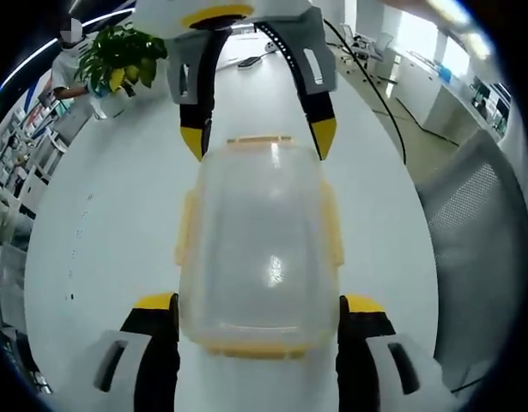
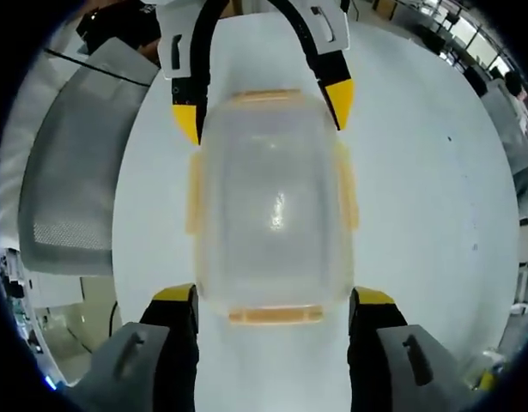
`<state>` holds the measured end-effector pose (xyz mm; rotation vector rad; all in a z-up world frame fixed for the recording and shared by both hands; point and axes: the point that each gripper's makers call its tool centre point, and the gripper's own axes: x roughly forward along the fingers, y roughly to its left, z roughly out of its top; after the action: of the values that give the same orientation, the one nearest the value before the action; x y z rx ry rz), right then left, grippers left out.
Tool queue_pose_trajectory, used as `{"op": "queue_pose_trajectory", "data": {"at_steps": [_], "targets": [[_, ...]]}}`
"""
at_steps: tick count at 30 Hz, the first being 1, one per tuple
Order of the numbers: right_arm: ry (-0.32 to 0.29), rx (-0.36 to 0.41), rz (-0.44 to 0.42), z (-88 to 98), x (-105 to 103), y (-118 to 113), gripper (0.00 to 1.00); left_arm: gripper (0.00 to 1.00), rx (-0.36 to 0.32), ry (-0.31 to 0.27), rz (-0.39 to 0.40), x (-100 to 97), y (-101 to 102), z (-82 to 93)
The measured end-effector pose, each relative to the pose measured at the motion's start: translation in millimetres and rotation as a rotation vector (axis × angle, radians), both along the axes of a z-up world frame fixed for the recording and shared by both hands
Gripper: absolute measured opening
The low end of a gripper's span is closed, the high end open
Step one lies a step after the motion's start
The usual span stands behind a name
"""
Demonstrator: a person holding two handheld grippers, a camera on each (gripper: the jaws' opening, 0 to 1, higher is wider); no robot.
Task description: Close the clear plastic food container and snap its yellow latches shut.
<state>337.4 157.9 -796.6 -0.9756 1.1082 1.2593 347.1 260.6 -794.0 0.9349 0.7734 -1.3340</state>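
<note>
The clear plastic food container [image 1: 259,249] sits on the white counter [image 1: 100,240] between my two tongs, its lid already resting on top. My left tongs [image 1: 258,316] stand wide, straddling one short end; my right tongs [image 2: 273,311] stand wide around the opposite end. Its long axis runs straight from one pair to the other. It looks light, stiff and slippery, so I would press the yellow latches [image 2: 276,314] at the rim.
</note>
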Motion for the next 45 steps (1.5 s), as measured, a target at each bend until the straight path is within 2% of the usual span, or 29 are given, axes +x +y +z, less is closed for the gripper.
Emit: {"op": "queue_pose_trajectory", "data": {"at_steps": [7, 29, 37, 45], "targets": [[-0.003, 0.004, 0.001, 0.1, 1.0, 13.9, 0.68, 0.71, 0.013, -0.004, 0.006, 1.3, 12.9, -0.6], [-0.015, 0.061, 0.016, -0.5, -0.7, 82.3, 0.68, 0.72, 0.069, -0.027, 0.048, -3.7, 82.5, -3.1], [-0.019, 0.071, 0.021, -1.3, -6.6, 96.7, 0.69, 0.72, 0.084, -0.033, 0.058, -10.3, 95.7, -4.0], [-0.029, 0.071, 0.016, -1.9, -6.8, 97.9, 0.69, 0.72, 0.075, -0.037, 0.062, -10.7, 95.8, -4.5]]}}
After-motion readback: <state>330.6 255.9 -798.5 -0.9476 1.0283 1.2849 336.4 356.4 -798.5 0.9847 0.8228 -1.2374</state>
